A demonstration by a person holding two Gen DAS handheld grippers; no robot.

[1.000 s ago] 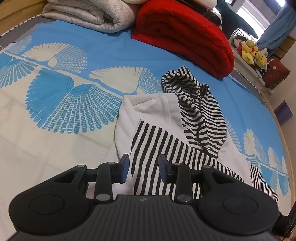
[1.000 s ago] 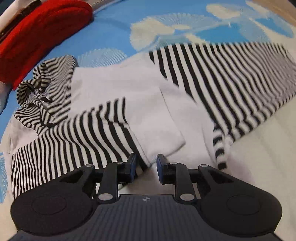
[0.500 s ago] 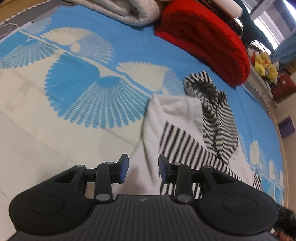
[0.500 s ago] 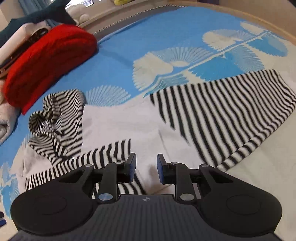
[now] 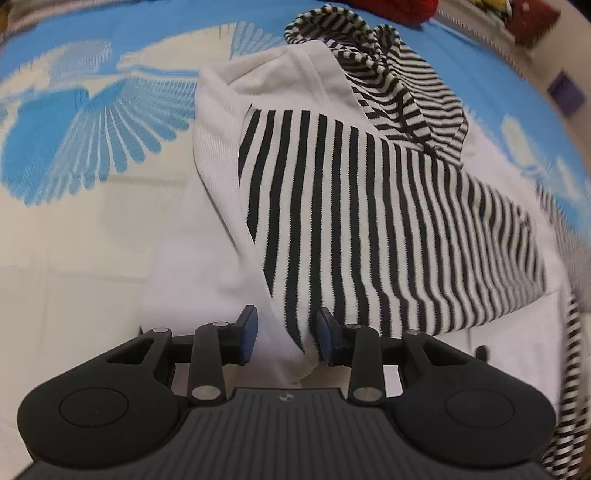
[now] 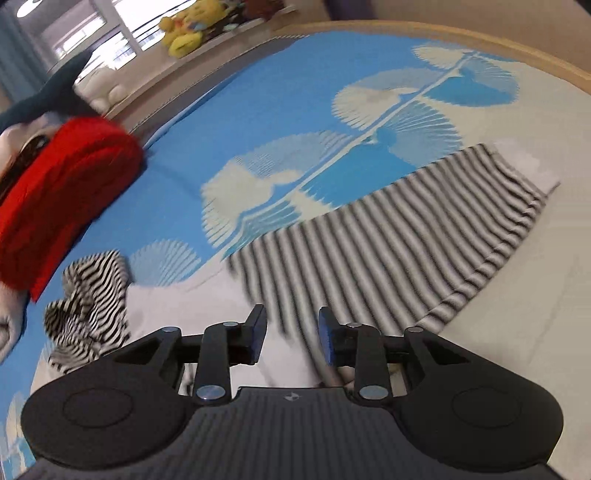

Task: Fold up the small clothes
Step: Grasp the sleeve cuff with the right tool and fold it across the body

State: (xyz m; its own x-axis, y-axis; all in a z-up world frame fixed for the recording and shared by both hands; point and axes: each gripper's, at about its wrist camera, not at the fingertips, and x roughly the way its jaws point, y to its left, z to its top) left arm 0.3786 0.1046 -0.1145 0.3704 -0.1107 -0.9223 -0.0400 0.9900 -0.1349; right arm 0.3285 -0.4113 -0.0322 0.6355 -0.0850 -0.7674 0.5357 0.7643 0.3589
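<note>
A small hoodie, white with black and white striped sleeves and hood, lies on the bed. In the left wrist view one striped sleeve [image 5: 369,221] is folded across the white body [image 5: 218,177], with the hood [image 5: 399,81] beyond. My left gripper [image 5: 284,336] is open, low over the garment's near corner, with cloth between its jaws. In the right wrist view the other striped sleeve [image 6: 406,236] lies spread out to the right and the hood [image 6: 92,295] is at the left. My right gripper [image 6: 291,336] is open above the white body, holding nothing.
The bedsheet [image 6: 258,110] is blue and cream with fan patterns. A folded red blanket [image 6: 59,195] lies at the far left in the right wrist view. Yellow plush toys [image 6: 184,33] sit on a ledge beyond the wooden bed edge [image 6: 480,40].
My left gripper has dropped down and moved in onto the hoodie's near corner. My right gripper has lifted and tilted up, away from the folded sleeve. Both stayed open.
</note>
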